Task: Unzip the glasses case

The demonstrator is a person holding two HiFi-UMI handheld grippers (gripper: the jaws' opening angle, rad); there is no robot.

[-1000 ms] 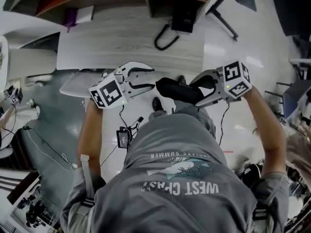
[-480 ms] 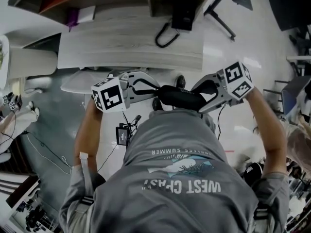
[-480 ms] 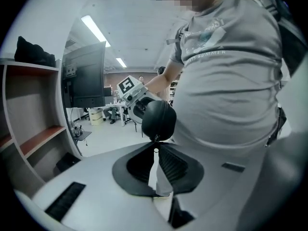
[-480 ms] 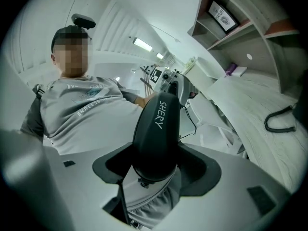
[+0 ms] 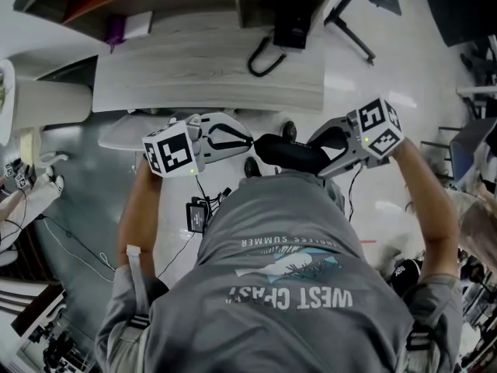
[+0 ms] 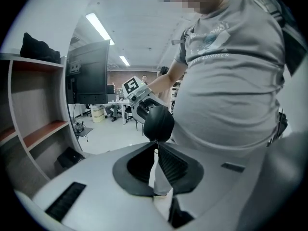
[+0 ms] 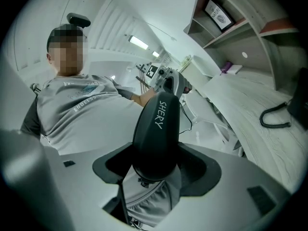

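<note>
Two grippers meet on the black, oval, hard-shelled glasses case (image 5: 289,152), which hangs in mid-air in front of the person's chest, well above the floor and short of the pale wooden table (image 5: 210,68). The right gripper (image 5: 317,151) has its jaws spread wide around one end of the case, with the pads pressing its sides, and it carries the case alone. The change is on the other side. A second ago the left gripper (image 5: 247,141) stood beside the free end with its jaws gaping. They have just been closing and now stand almost together, pinching the small metal zip pull (image 6: 156,151) that dangles from the tip of the case. That looks like the grip the task needs, so the pull along the zip seems ready to start. Nothing shows the case opened yet. The zip track itself cannot be made out in any view, so how far it is undone stays unclear. The pull is tiny and half buried between the pads. In the head view the person's grey T-shirt (image 5: 295,286) cuts off everything below the case.
</note>
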